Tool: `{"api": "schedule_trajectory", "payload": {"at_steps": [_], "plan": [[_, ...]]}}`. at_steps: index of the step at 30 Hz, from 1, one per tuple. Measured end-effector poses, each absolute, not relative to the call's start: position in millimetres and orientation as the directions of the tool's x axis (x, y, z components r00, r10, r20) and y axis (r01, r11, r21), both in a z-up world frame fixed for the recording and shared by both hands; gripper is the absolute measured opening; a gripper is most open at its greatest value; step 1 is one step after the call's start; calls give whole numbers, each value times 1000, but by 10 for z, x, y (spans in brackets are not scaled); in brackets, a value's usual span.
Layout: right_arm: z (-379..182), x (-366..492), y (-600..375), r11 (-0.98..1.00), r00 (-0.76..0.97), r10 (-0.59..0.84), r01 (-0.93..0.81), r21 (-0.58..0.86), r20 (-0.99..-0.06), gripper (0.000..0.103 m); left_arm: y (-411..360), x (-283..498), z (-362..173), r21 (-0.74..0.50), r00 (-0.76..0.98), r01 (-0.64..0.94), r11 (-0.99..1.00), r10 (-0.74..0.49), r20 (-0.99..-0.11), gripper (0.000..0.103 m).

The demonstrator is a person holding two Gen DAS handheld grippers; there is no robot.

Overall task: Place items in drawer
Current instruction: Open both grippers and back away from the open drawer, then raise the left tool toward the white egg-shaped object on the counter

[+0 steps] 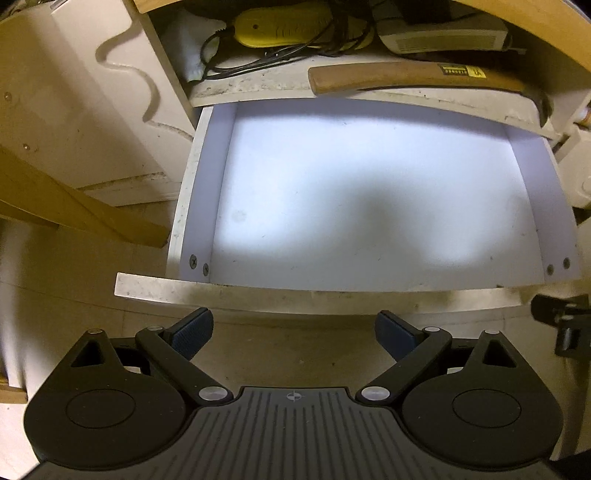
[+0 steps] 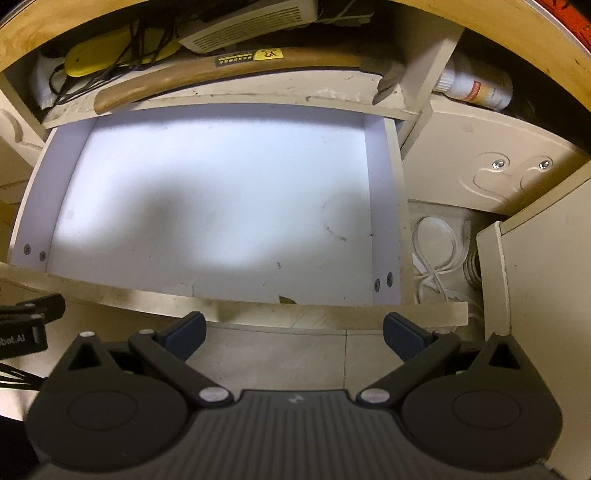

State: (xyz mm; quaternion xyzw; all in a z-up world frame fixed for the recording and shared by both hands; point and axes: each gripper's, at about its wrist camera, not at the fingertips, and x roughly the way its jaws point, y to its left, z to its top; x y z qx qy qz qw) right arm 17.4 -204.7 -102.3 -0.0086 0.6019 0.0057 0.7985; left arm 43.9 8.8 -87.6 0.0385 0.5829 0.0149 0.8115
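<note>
A white drawer [image 1: 317, 291] stands pulled open and holds nothing; it also shows in the right wrist view [image 2: 332, 314]. On the shelf above it lie a wooden-handled hatchet [image 1: 406, 77] [image 2: 229, 70], a yellow tool [image 1: 280, 22] [image 2: 110, 51] with black cords, and a grey box [image 1: 443, 35] [image 2: 251, 26]. My left gripper [image 1: 293, 332] is open and empty, just in front of the drawer's front panel. My right gripper [image 2: 293, 332] is open and empty in the same place, to the right of the left one.
A second open drawer [image 2: 491, 258] at the right holds coiled white cables [image 2: 436, 251]. A white bottle [image 2: 476, 86] lies on the right shelf. Wooden slats [image 1: 74, 206] stand at the left. The other gripper shows at each view's edge [image 1: 565, 325] [image 2: 26, 325].
</note>
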Motion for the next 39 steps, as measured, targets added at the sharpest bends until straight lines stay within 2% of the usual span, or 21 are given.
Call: {"api": "schedule_trajectory", "payload": {"at_steps": [9,18,27,39], "plan": [[-1022,165,-2031,1000,285,-7,-22,-14,-959,102,70,426,-819,70,347,22,997,58,-936,96],[-847,180,-2019,999,389,-22,-13,-30,-921,102,48,436,-618,81,452,19,997,64,-890,96],[-484,221,-2021,999,586,-44,6,-51,-809,102,-38,424,-274,106,624,49,993,53,-780,95],[-10,179,-2051,998,782,-54,19,-63,-621,102,-130,355,188,100,818,50,994,17,-576,95]]}}
